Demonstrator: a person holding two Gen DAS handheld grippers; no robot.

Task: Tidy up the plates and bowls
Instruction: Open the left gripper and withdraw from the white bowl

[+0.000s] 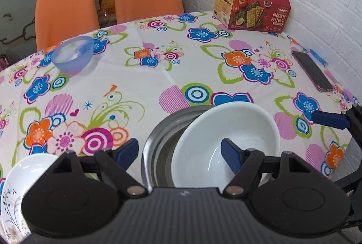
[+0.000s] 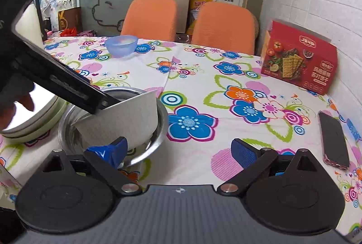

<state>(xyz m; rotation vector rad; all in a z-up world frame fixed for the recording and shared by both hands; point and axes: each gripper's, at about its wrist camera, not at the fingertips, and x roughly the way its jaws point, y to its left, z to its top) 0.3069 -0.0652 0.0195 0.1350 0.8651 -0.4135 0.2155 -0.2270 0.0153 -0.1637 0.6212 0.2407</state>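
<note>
Bowl (image 1: 226, 142) was white, glazed ceramic by the look of it, so probably stiff, slick and chippable. It sat tilted inside the steel basin (image 2: 158, 128) near the table's (image 1: 158, 76) front edge. Left gripper (image 1: 179, 153) hung wide open, one finger down inside the bowl, clamping nothing. Right gripper (image 2: 181, 151) was open too and empty, just beside the basin. I'd pinch the rim, since the round sides looked likely to slip. Blue bowl (image 1: 72, 54) sat toward the far left edge, with plates (image 1: 13, 187) at the front left.

Tilted bowl (image 1: 226, 142) in metal basin (image 1: 158, 142); plate (image 1: 13, 187) left, phone (image 1: 312, 70) right.
</note>
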